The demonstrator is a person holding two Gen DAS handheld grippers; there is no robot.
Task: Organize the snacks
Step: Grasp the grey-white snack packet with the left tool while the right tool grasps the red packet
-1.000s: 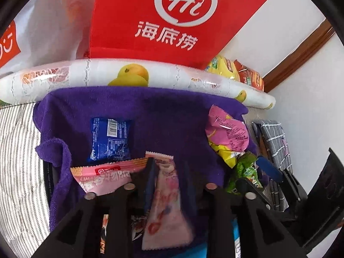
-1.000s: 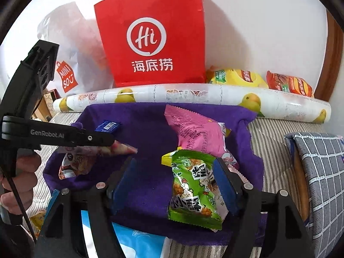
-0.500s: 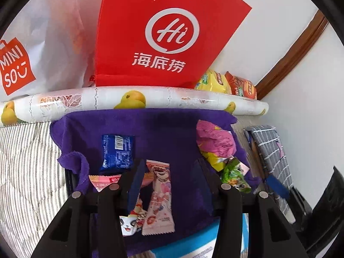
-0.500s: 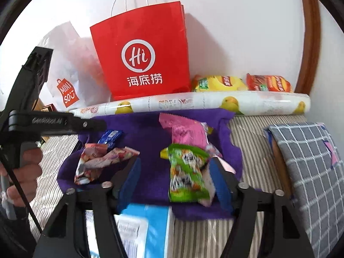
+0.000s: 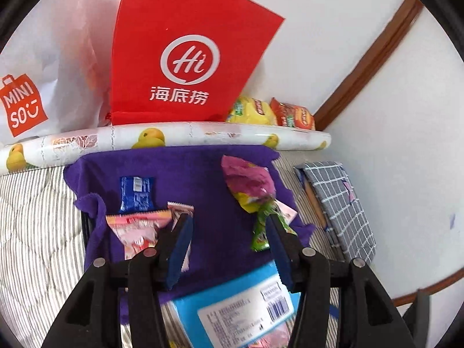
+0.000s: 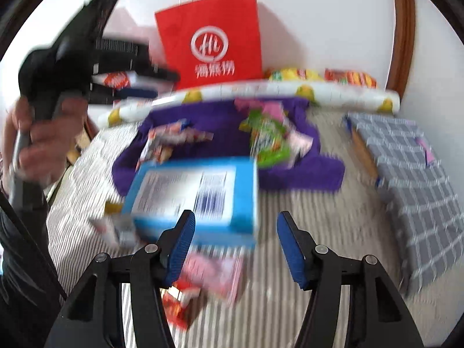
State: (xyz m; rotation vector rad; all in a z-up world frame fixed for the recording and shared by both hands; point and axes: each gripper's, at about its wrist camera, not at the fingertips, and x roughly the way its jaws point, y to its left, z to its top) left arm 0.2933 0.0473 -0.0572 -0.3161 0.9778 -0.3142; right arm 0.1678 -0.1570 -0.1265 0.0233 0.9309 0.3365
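1. Between the blue pads of the left gripper (image 5: 229, 249) lies bare purple towel (image 5: 203, 174); its jaws are opening with nothing held, the left pad over a pink wrapper (image 5: 179, 211), the right pad over a green snack bag (image 5: 262, 226).
2. Across the towel, snacks sit in two clusters: a blue packet (image 5: 136, 192) and a red-and-pink packet (image 5: 136, 226) to the left, a pink bag (image 5: 249, 179) with the green one to the right. An open purple lane runs between them.
3. At the towel's far edge lies a fruit-print roll (image 5: 174, 139), with a red paper bag (image 5: 185, 58) standing behind it against the wall.
4. Overlapping the towel's near edge is a blue box (image 6: 197, 191).
5. Over striped bedding (image 6: 304, 203) hangs the right gripper (image 6: 235, 243), blurred, its jaws closing on nothing; the box's near corner shows between the pads, apart from them.
6. Right of the towel, a strip of bare bedding reaches a grey checked cushion (image 6: 411, 174).
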